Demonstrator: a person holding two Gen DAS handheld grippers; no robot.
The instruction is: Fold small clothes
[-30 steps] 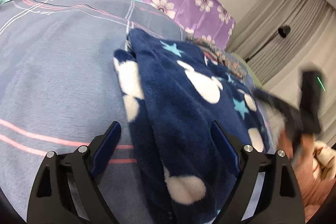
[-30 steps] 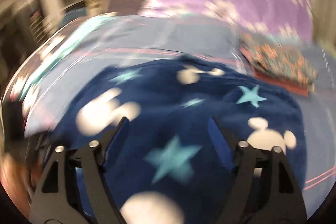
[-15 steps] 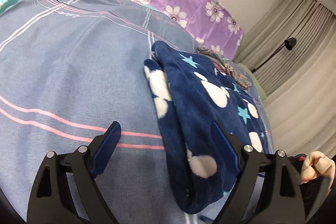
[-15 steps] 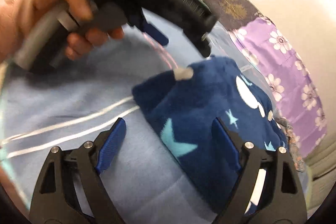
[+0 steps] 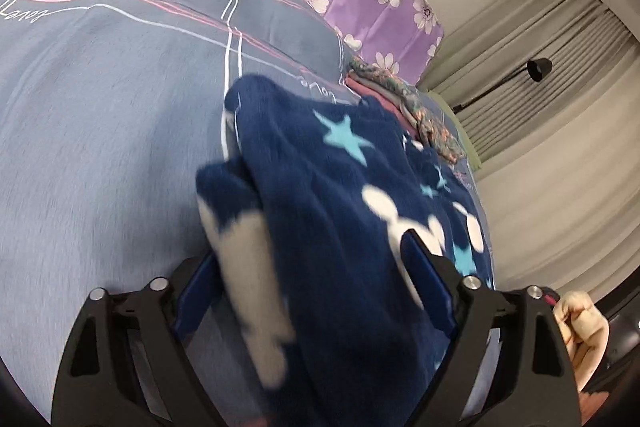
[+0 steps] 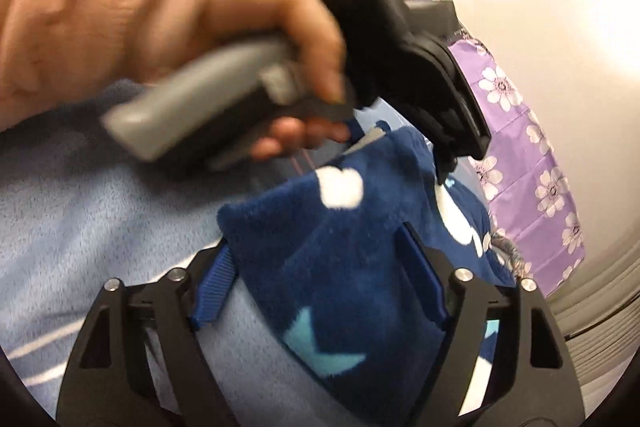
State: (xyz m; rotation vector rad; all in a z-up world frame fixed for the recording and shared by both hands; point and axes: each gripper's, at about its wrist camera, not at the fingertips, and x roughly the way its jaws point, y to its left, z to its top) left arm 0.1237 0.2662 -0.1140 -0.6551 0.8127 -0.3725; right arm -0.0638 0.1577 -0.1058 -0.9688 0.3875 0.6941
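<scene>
I'm closing both grippers, L [image 5: 316, 279] & R [image 6: 320, 279], spread jaws straddling the navy fleece [image 5: 340, 227] edge on the bedsheet [image 5: 100, 147], prob to lift & fold.

Two matching black handheld grippers with blue finger pads

The left gripper [image 5: 310, 267] has black angular arms with triangular cut-outs, round silver screw heads on the arm joints, and flat royal-blue pads on its fingers [image 5: 420, 263]. The right gripper [image 6: 320, 271] is built alike: black skeletal arms, silver screws, blue pads. In the right wrist view the left gripper's grey handle and black body show, gripped by the left hand [image 6: 132, 15], blurred. The right hand [image 5: 580, 323] shows at the left view's right edge.
</scene>
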